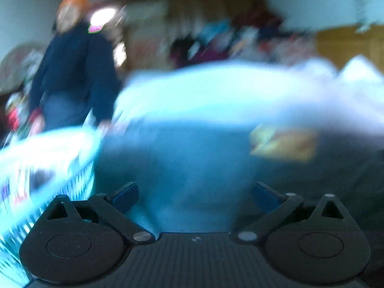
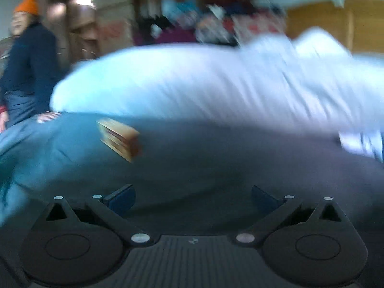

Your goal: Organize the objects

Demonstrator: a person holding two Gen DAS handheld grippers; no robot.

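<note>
Both grippers, left gripper [image 1: 195, 195] and right gripper [image 2: 193, 195], are seen wide open, nothing held | yellow box [image 2: 120, 139] is spotted on blue bedding [image 2: 72, 148], far-left | probably light, stiff; best pinched across narrow sides.

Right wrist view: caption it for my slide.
Open right gripper hovers over dark blue bedding near a small yellow-orange box, white quilt behind.

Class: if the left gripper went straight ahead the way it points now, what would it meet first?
Probably the blue bedding directly ahead of the open left gripper; blur hides depth.
</note>
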